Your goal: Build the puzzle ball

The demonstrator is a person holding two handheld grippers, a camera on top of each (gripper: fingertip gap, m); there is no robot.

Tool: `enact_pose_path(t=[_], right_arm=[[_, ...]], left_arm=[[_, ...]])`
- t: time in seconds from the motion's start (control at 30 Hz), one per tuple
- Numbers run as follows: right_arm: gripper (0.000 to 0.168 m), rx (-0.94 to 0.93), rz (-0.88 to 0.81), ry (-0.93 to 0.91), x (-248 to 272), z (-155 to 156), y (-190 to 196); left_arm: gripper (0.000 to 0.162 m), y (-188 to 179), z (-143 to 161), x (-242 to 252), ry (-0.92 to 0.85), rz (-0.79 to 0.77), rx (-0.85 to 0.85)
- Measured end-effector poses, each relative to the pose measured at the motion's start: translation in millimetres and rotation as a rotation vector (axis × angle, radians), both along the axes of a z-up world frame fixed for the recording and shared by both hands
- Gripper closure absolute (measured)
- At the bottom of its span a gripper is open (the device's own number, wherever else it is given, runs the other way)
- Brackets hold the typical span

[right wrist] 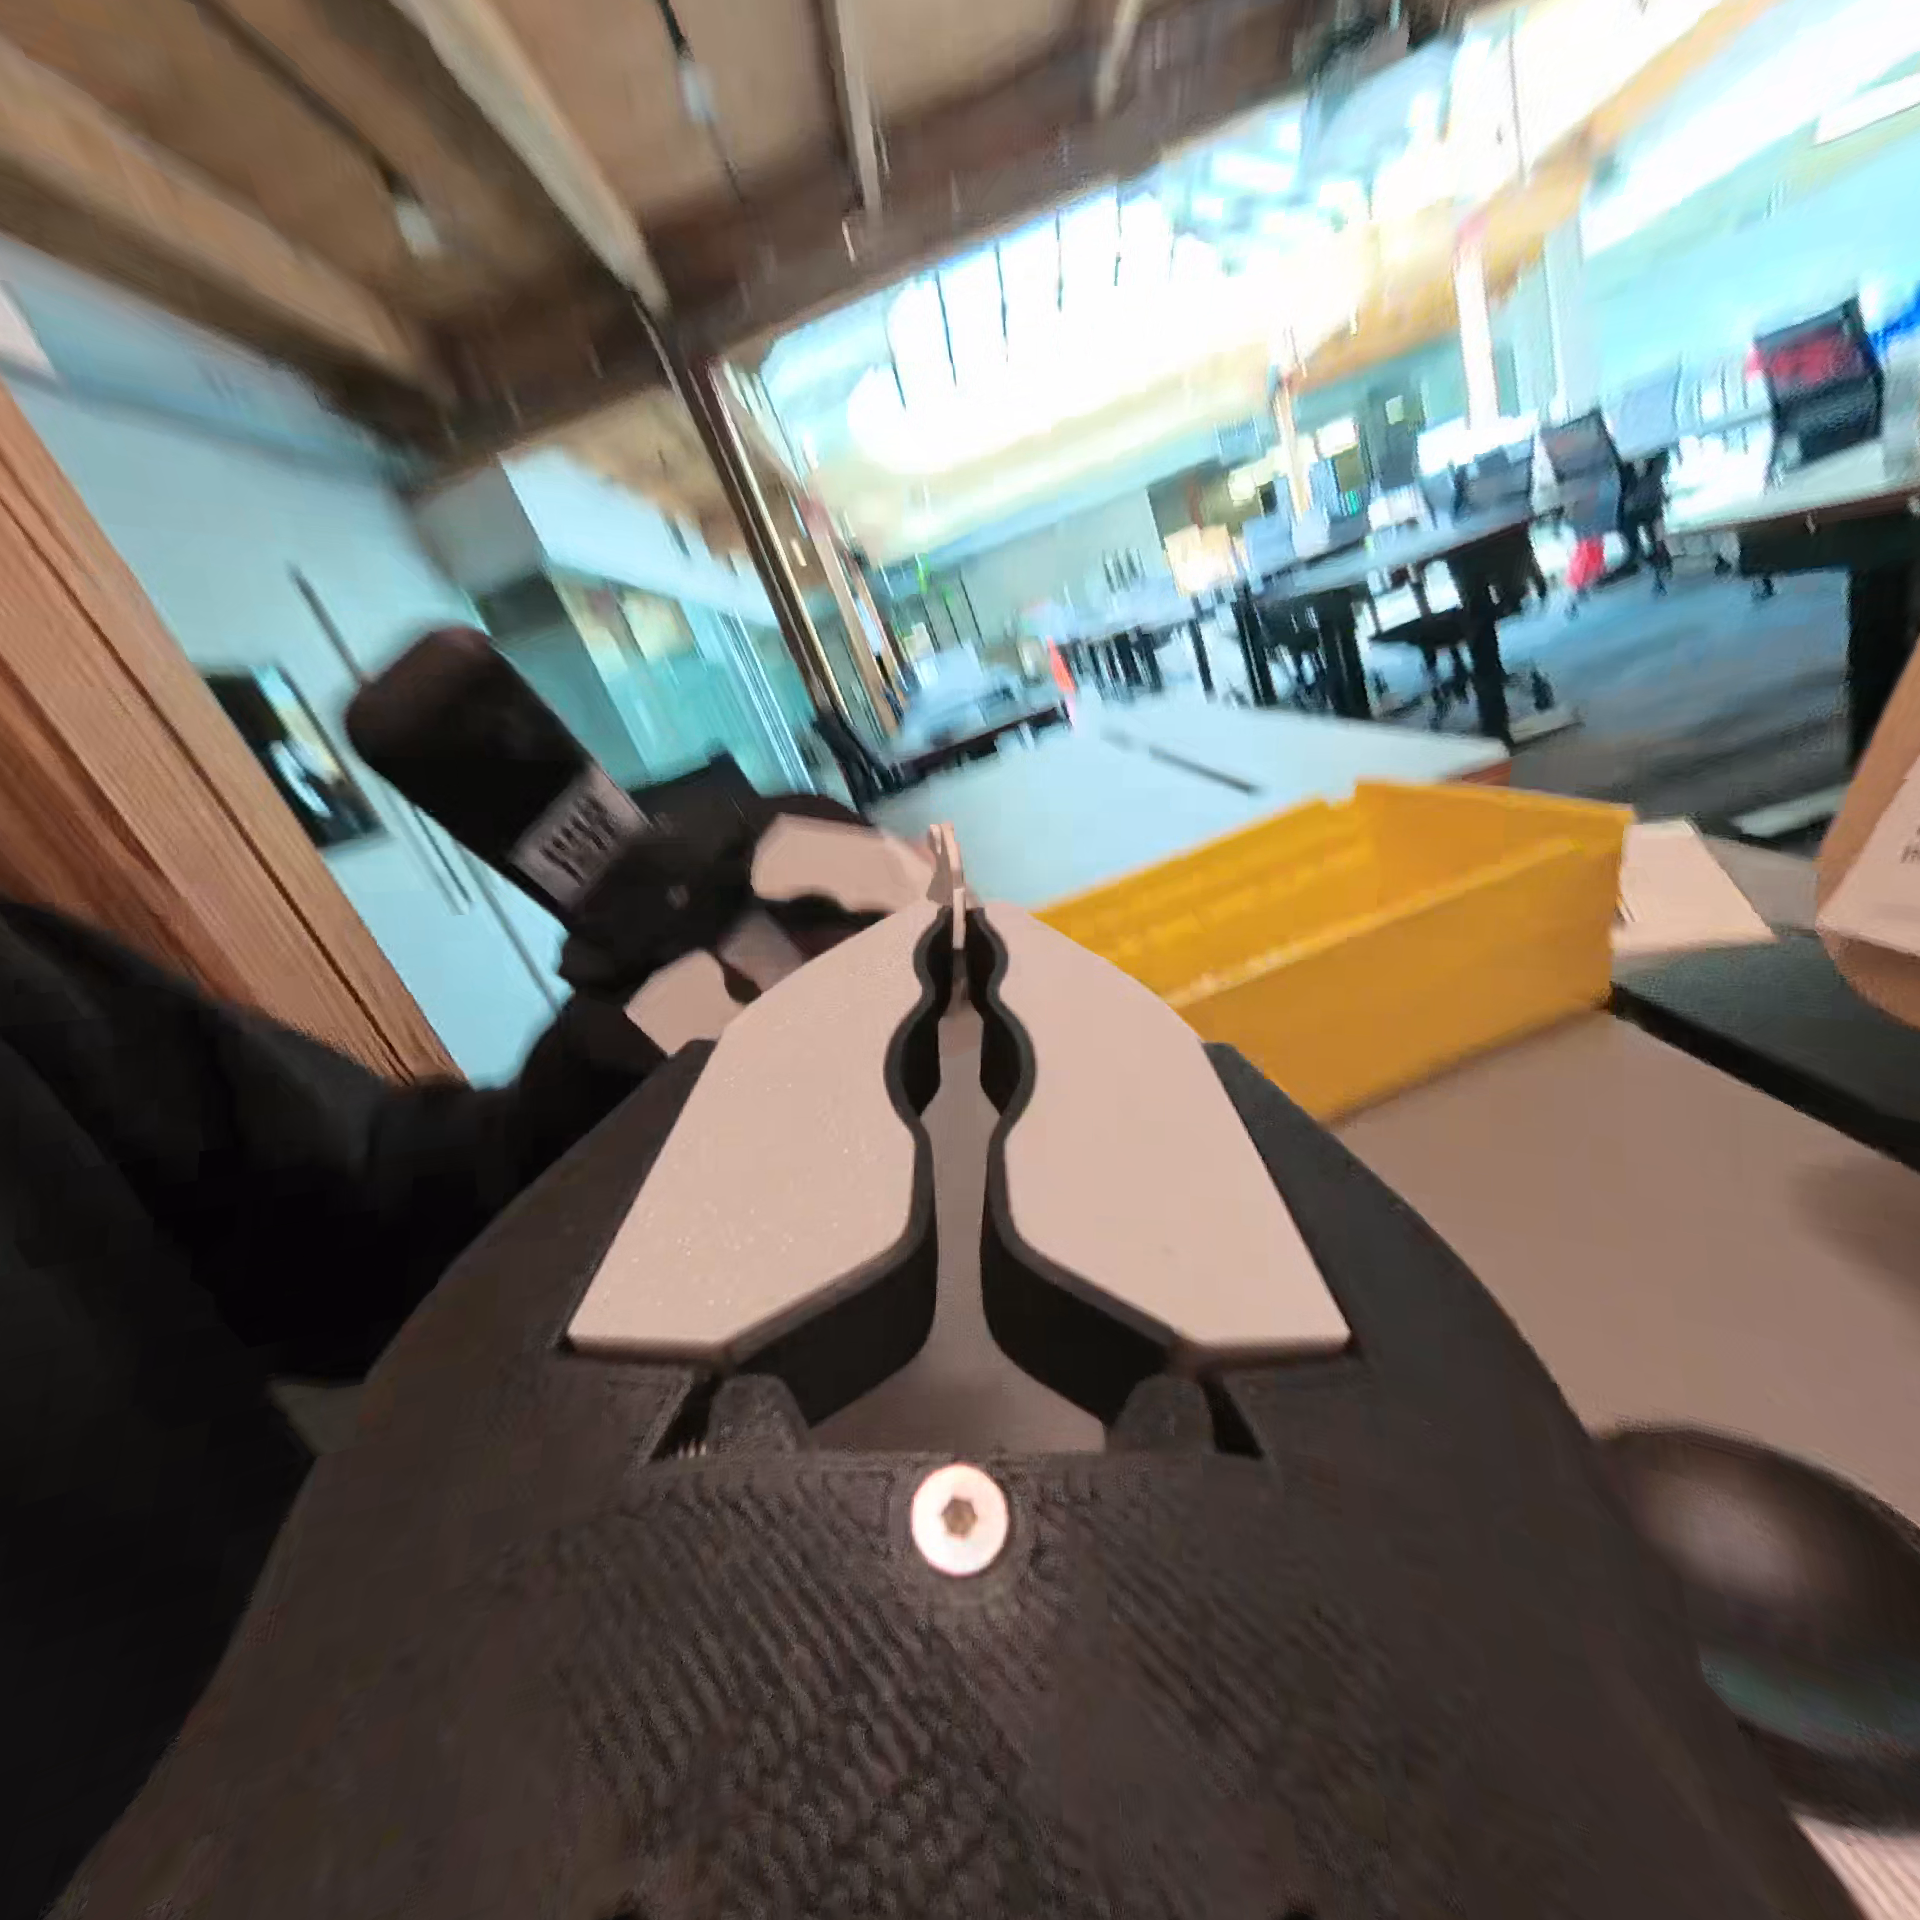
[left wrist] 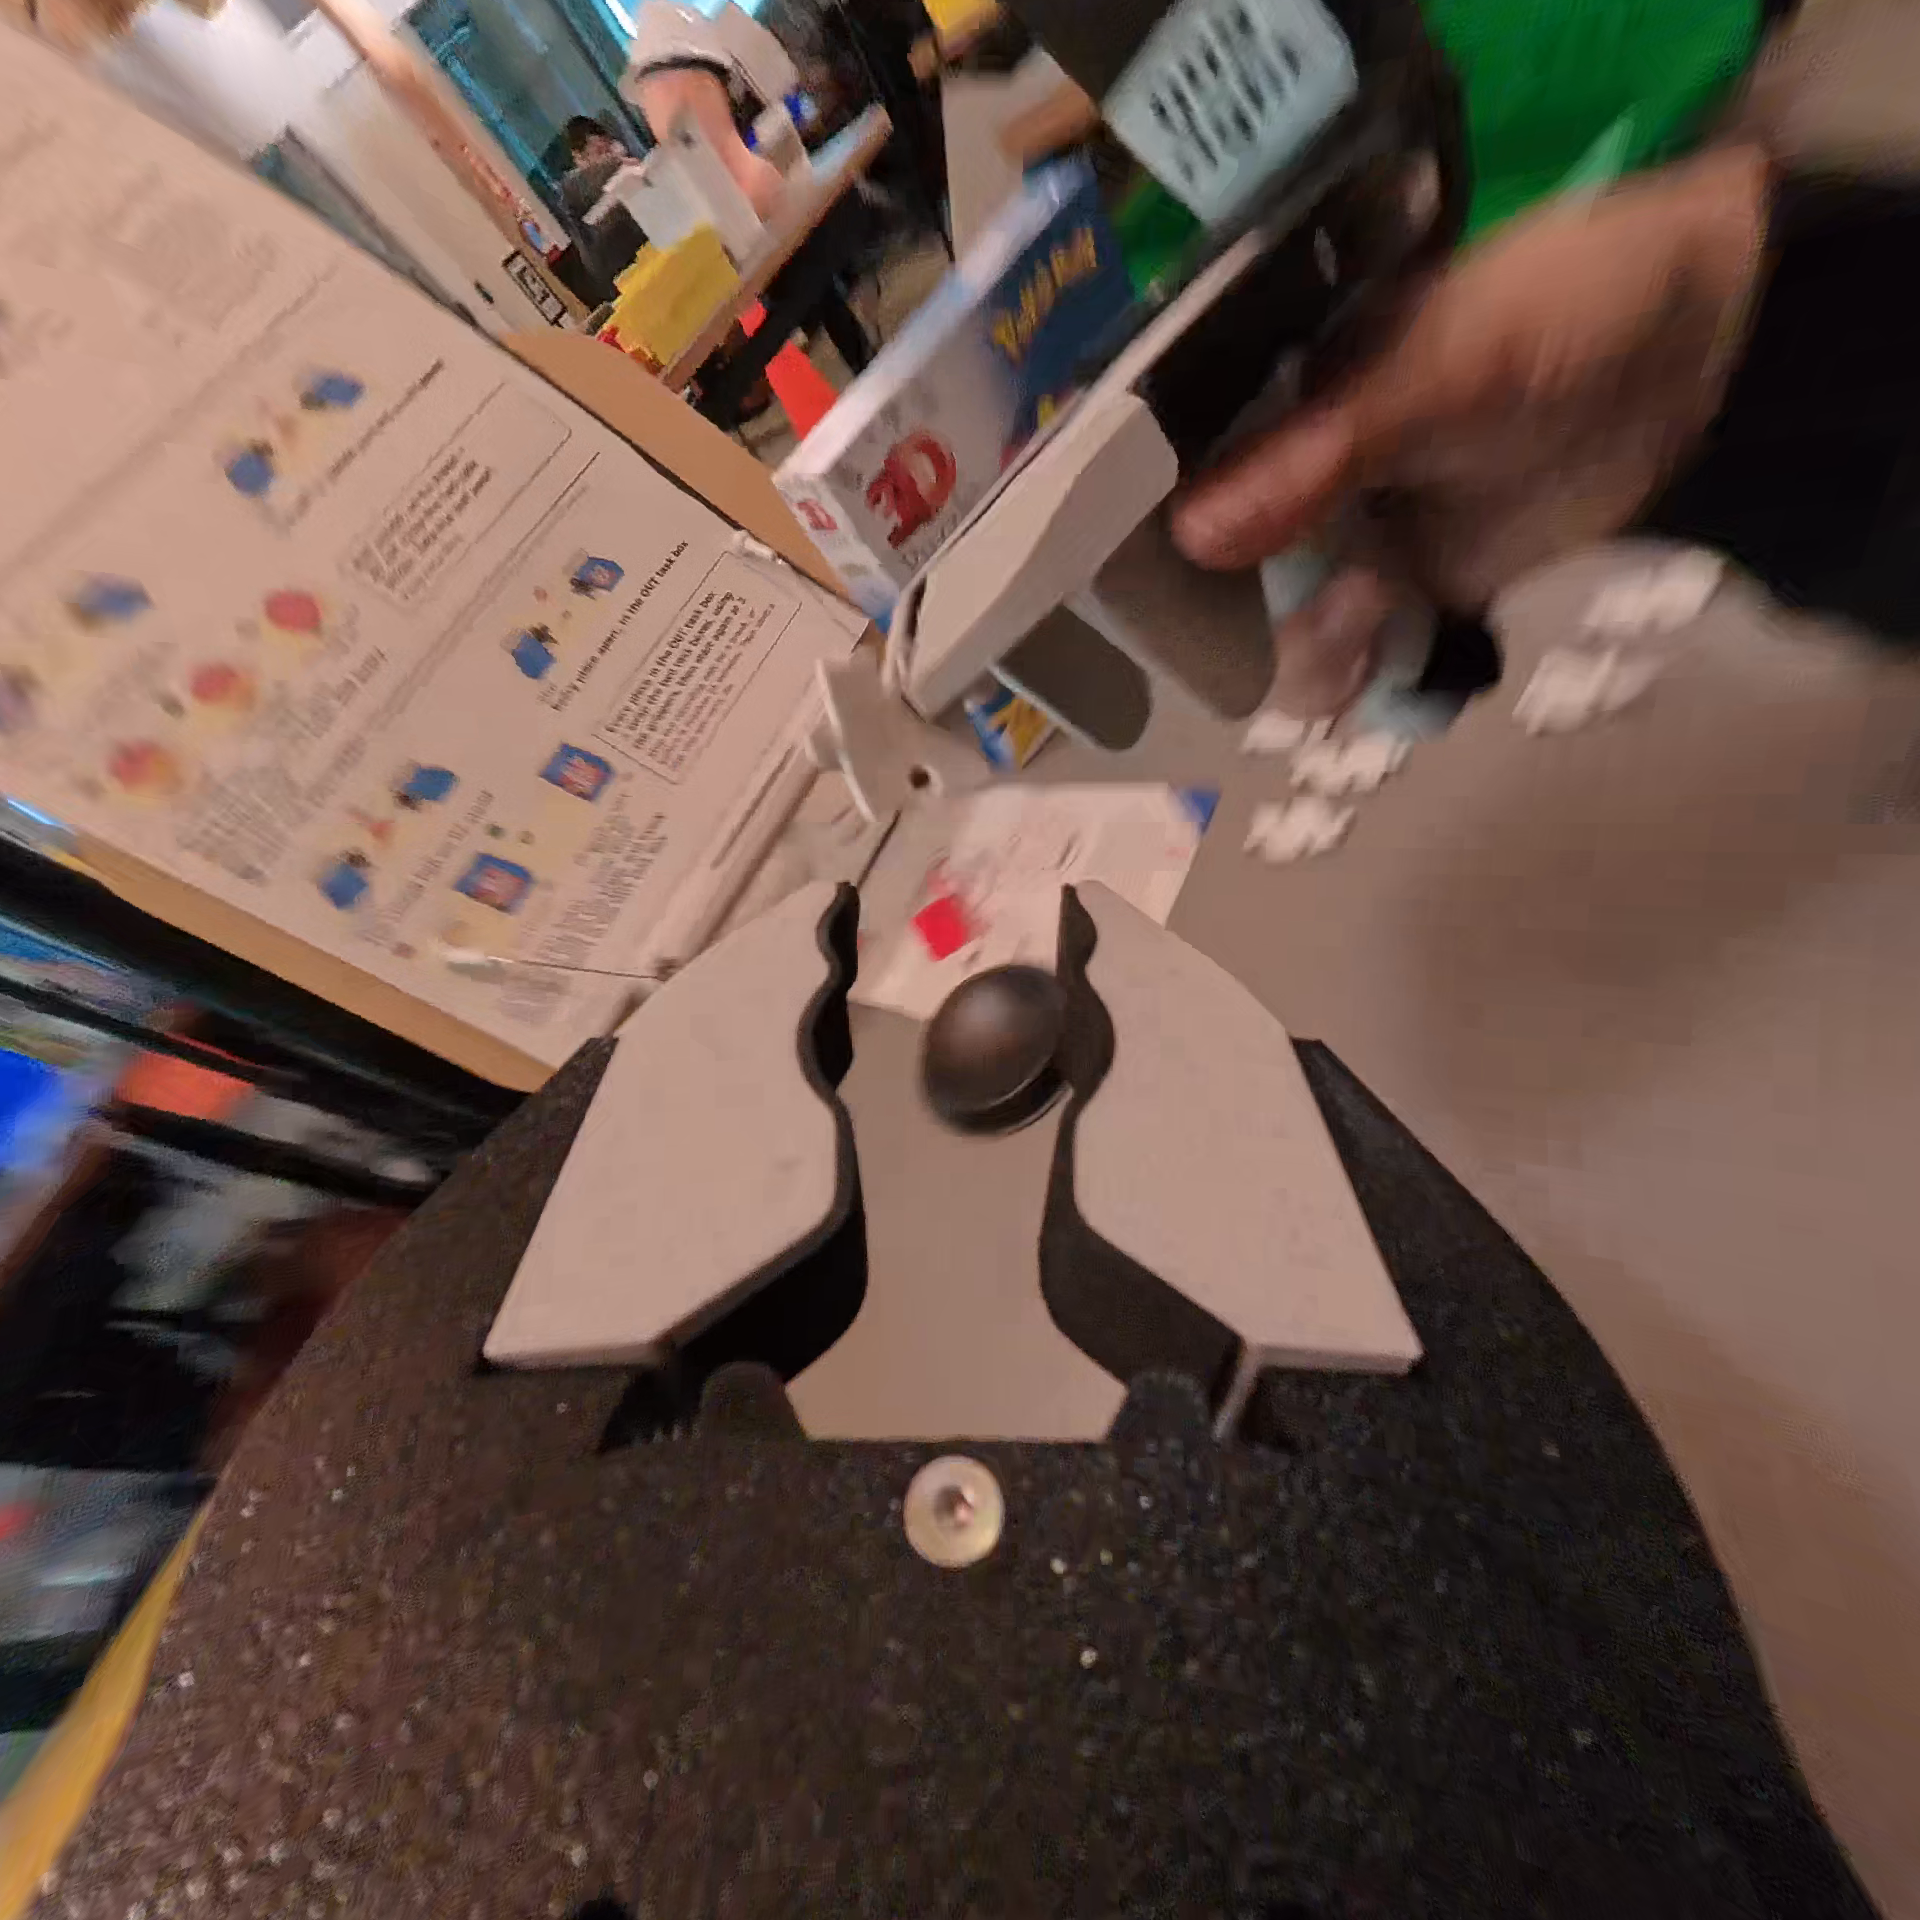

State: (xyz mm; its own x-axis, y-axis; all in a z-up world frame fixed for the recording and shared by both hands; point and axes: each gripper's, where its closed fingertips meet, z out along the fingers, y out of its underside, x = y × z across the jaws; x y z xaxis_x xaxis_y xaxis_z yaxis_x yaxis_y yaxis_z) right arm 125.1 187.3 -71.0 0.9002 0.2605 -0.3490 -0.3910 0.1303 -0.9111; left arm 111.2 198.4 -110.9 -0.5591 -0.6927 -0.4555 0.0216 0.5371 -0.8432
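My left gripper (left wrist: 961,914) is open and empty. Through its gap I see a black dome-shaped base (left wrist: 992,1049) on the grey table below. My right gripper (right wrist: 956,914) is shut on a thin white puzzle piece (right wrist: 948,883) that sticks up past its tips. In the left wrist view the right gripper (left wrist: 914,675), held by a hand, carries that piece (left wrist: 868,727) just beyond my left fingertips. The left gripper (right wrist: 800,920) shows to the left in the right wrist view. Several loose white pieces (left wrist: 1320,774) lie on the table. The black base (right wrist: 1766,1590) also shows at lower right.
The puzzle box (left wrist: 935,436) lies behind the right gripper. A cardboard box bearing an instruction sheet (left wrist: 416,623) stands on the left. A leaflet (left wrist: 1049,862) lies ahead on the table. A yellow bin (right wrist: 1351,935) stands to the right. Both views are motion-blurred.
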Motion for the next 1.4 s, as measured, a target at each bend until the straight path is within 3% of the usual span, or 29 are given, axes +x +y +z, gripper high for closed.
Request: enact_pose_path(t=[0.03, 0.2, 0.33, 0.47, 0.6, 0.67, 0.9, 0.97, 1.13, 1.23, 1.33, 1.4], right_arm=[[0.166, 0.064, 0.01, 0.038, 1, 8, -3], [0.166, 0.188, 0.064, 0.045, -12, 17, -1], [0.166, 0.191, 0.078, -0.049, -24, 16, 2], [0.166, 0.186, 0.059, -0.096, -26, 16, 3], [0.164, 0.101, 0.065, -0.153, -24, 6, -1], [0.15, 0.06, 0.028, -0.23, -21, 4, -6], [0.153, -0.143, -0.01, -0.727, -33, -27, -15], [0.153, -0.208, -0.01, -0.786, -33, -39, -12], [0.166, -0.269, 0.074, -0.784, -40, -51, -11], [0.166, -0.256, 0.04, -0.719, -37, -45, -12], [0.166, -0.252, -0.042, -0.574, -23, -41, -18], [0.166, -0.275, -0.183, -0.454, 1, -38, -30]], left_arm=[[0.127, -6, 3, -2, 0.03, -0.011, -0.136], [0.138, -23, 18, -5, 0.12, -0.084, -0.614], [0.152, -27, 26, -7, 0.142, -0.113, -0.797], [0.161, -26, 29, -6, 0.156, -0.127, -0.871], [0.162, -27, 20, -6, 0.202, -0.117, -0.799], [0.162, -25, 13, -7, 0.261, -0.107, -0.725], [0.162, -18, -30, -17, 0.503, -0.049, -0.326], [0.162, -22, -38, -22, 0.543, -0.064, -0.259], [0.162, -24, -49, -23, 0.561, -0.046, -0.189], [0.162, -25, -43, -20, 0.519, -0.038, -0.267], [0.161, -25, -34, -15, 0.438, -0.023, -0.348], [0.147, -22, -34, -12, 0.399, 0.01, -0.359]])
